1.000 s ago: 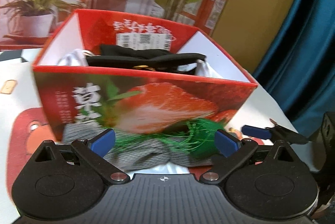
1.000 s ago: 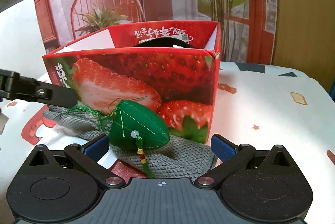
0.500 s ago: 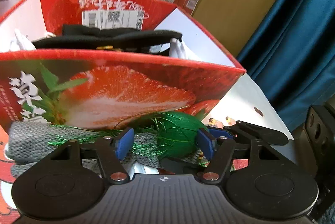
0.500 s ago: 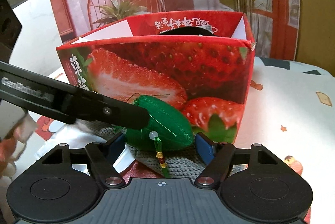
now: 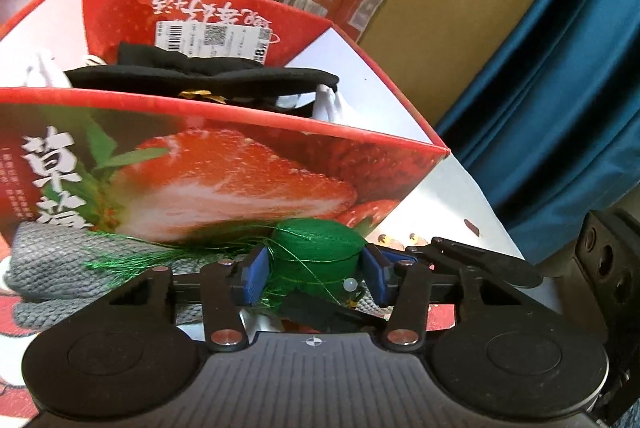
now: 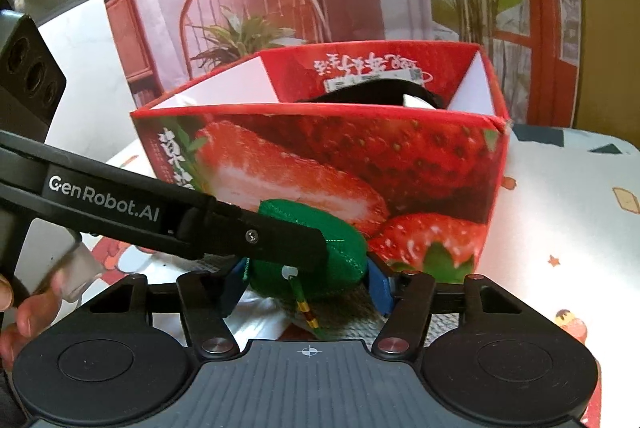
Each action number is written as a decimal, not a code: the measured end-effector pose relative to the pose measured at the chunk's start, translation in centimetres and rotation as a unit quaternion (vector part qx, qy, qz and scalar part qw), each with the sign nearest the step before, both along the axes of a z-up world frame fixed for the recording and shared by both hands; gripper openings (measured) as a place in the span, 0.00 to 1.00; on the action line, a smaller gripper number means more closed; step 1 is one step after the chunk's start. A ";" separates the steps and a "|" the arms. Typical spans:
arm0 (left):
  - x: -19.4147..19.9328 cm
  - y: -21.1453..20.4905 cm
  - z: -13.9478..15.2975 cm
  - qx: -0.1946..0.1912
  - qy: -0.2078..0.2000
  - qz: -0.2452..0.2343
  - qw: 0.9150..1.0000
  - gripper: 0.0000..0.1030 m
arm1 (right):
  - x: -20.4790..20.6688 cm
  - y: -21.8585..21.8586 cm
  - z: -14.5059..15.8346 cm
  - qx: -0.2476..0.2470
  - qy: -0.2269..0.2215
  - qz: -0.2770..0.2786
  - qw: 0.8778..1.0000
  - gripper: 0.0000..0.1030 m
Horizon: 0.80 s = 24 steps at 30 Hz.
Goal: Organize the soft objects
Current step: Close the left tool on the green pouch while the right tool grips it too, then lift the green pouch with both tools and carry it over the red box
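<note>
A green soft zongzi-shaped toy (image 5: 316, 244) with a green tassel lies on a grey knitted cloth (image 5: 48, 264) right in front of the red strawberry box (image 5: 224, 164). My left gripper (image 5: 314, 278) has its blue pads closed against both sides of the toy. My right gripper (image 6: 306, 280) also has its pads against the same toy (image 6: 344, 256), from the other direction. The left gripper's finger (image 6: 248, 232) crosses over the toy in the right wrist view. The box (image 6: 400, 156) holds a black cloth (image 5: 200, 76) and white fabric (image 5: 328, 104).
The table (image 6: 560, 220) has a white patterned cover with small cartoon prints. A poster backdrop with plants and a chair stands behind the box. A blue curtain (image 5: 560, 68) hangs to the right.
Both grippers moved in on the green toy and narrowed from wide open until their pads press its sides. The left finger now lies across the toy in the right wrist view.
</note>
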<state>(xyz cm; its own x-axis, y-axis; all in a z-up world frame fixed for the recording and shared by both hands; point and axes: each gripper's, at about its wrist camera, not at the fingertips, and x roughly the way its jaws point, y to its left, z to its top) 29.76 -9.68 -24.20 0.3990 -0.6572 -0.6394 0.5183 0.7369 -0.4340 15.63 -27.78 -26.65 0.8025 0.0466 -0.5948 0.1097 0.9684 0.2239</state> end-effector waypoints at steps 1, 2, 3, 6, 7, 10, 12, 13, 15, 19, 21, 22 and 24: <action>-0.1 0.2 0.1 -0.002 0.000 0.003 1.000 0.51 | 0.1 0.2 0.1 -0.003 0.000 0.002 1.000 0.55; -0.2 0.4 0.3 -0.004 -0.001 0.006 1.000 0.51 | 0.2 0.4 0.3 -0.006 0.000 0.004 1.000 0.55; -0.3 0.7 0.6 -0.006 -0.003 0.008 1.000 0.51 | 0.2 0.6 0.5 -0.008 -0.002 0.006 1.000 0.55; -0.7 1.4 1.5 -0.015 -0.009 0.017 1.000 0.51 | 0.2 1.1 1.3 -0.013 -0.011 0.010 1.000 0.55; -0.8 1.5 1.8 -0.018 -0.013 0.020 1.000 0.51 | 0.2 1.2 1.6 -0.016 -0.014 0.012 1.000 0.55; -1.1 2.1 3.0 -0.023 -0.028 0.026 0.999 0.51 | 0.4 1.6 2.7 -0.027 -0.025 0.019 0.999 0.55; -1.2 2.3 3.9 -0.024 -0.040 0.029 0.998 0.51 | 0.5 1.9 3.6 -0.032 -0.033 0.023 0.999 0.55; -1.3 2.4 4.4 -0.024 -0.046 0.031 0.998 0.51 | 0.6 2.0 4.0 -0.035 -0.038 0.025 0.998 0.55; -1.4 2.6 5.2 -0.026 -0.056 0.034 0.998 0.51 | 0.8 2.1 4.9 -0.041 -0.045 0.030 0.998 0.55; -1.2 3.3 6.9 -0.032 -0.071 0.041 0.996 0.51 | 1.4 2.5 6.5 -0.050 -0.059 0.042 0.996 0.55; -1.0 3.7 7.6 -0.037 -0.078 0.045 0.995 0.51 | 1.9 2.6 7.3 -0.054 -0.064 0.048 0.995 0.55; -0.9 3.8 7.9 -0.041 -0.082 0.046 0.995 0.51 | 2.1 2.6 7.7 -0.056 -0.068 0.051 0.995 0.55; -0.8 4.0 8.8 -0.045 -0.094 0.046 0.993 0.51 | 2.5 2.7 8.6 -0.063 -0.076 0.051 0.994 0.55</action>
